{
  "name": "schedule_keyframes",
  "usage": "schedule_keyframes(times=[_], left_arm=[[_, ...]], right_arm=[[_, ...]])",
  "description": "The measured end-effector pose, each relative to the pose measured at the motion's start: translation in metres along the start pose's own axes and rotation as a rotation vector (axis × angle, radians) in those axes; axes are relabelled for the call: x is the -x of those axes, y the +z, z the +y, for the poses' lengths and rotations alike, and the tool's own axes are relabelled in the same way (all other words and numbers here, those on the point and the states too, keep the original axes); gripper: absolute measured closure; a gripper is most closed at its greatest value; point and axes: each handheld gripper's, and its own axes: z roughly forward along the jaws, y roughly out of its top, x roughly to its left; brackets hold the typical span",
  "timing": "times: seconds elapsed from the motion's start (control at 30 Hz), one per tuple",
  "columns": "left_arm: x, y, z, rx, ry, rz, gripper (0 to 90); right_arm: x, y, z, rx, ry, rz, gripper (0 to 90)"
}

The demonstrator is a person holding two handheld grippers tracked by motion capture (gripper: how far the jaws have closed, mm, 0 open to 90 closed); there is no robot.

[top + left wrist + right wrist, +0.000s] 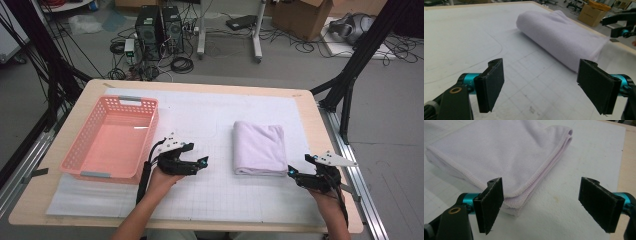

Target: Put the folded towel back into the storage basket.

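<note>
Nothing of the work looks done yet, from where I stand: the folded lilac microfibre towel (258, 148) lies flat on the white gridded mat (210, 200), right of the table's middle, untouched by either tool. It is folded into a neat thick rectangle, its rounded fold turned toward the left gripper (196, 159) and its stitched, layered corner (517, 202) pointing at the right gripper (296, 170). The left gripper hovers between the salmon-pink perforated plastic basket (80, 150) and the towel, near the cloth but apart from it, its two black jaws spread wide with only bare mat between them. The right gripper waits just off the towel's near right corner, jaws likewise parted wide and holding nothing; in the right gripper view one jaw pad (491, 203) stands just in front of the hemmed edge, though I cannot tell whether it touches. The basket sits at the left side of the pale wooden table (310, 107), overlapping the mat's left edge, and it is empty: its pink floor shows bare through to the far wall. My guess is that the towel is meant to be picked up, perhaps carried to that basket, so the grasp, the lift and the placing all remain. Both tools seem poised for a first pinch at opposite sides.
</note>
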Motion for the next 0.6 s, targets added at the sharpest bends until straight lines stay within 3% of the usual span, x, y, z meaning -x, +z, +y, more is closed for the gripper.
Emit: schedule_keyframes(times=[0.07, 0.13, 0.2, 0.47, 0.6], left_arm=[[0.001, 0.007, 0.006, -0.007, -0.001, -0.006, 17.9], [0.002, 0.013, 0.012, 0.006, 0.028, -0.032, 18.2], [0.004, 0.021, 0.018, 0.000, 0.029, -0.028, 18.7], [-0.001, 0.054, 0.035, -0.031, -0.030, -0.041, 20.5], [-0.001, 0.072, 0.037, -0.071, -0.047, -0.051, 22.1]], right_arm=[[-0.001, 0.001, 0.000, -0.009, -0.010, 0.003, 19.1], [-0.001, 0.001, 0.000, -0.015, -0.018, 0.004, 19.1], [0.000, 0.000, 0.000, -0.009, -0.009, 0.007, 19.1], [0.000, 0.000, 0.001, 0.001, -0.005, 0.016, 19.1], [-0.001, 0.001, 0.001, 0.001, -0.005, 0.018, 19.1]])
